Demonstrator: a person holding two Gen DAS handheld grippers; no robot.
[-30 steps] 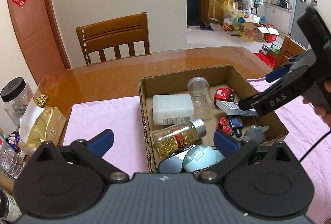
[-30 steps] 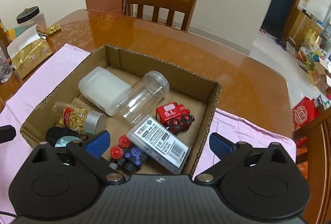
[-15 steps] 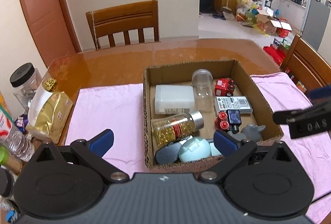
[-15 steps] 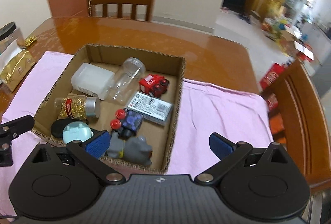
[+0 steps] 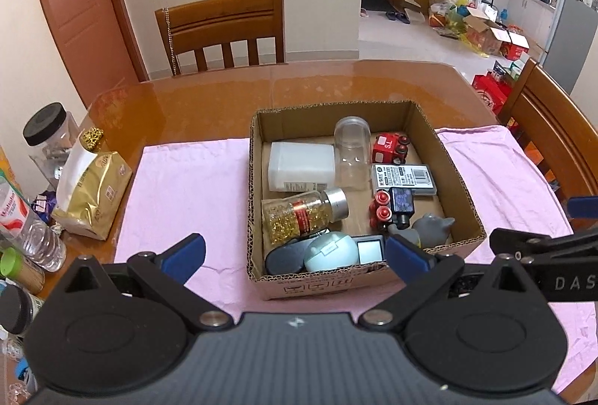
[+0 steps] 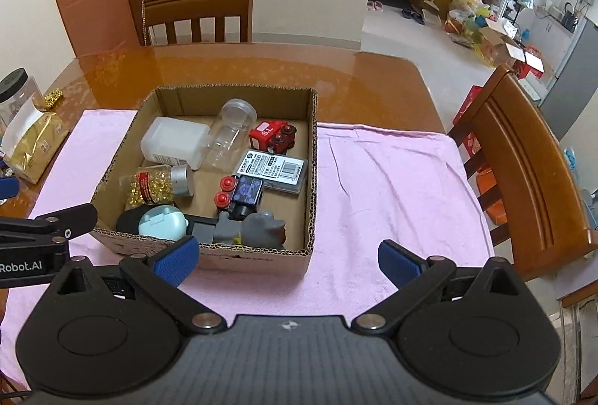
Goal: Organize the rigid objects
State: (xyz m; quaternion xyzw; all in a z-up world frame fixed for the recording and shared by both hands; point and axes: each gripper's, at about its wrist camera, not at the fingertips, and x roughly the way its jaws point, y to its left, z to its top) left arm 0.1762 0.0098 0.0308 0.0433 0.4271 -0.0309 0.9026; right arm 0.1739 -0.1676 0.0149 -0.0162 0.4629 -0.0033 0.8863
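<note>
Cardboard box with capsule bottle, toy train, clear jar; both grippers spread, empty.

I see bare pink cloth right of the cardboard box, open room for my right side. Left of the box another bare strip runs up to a gold bag and bottles crowding the table's edge. The box itself is packed full.
</note>
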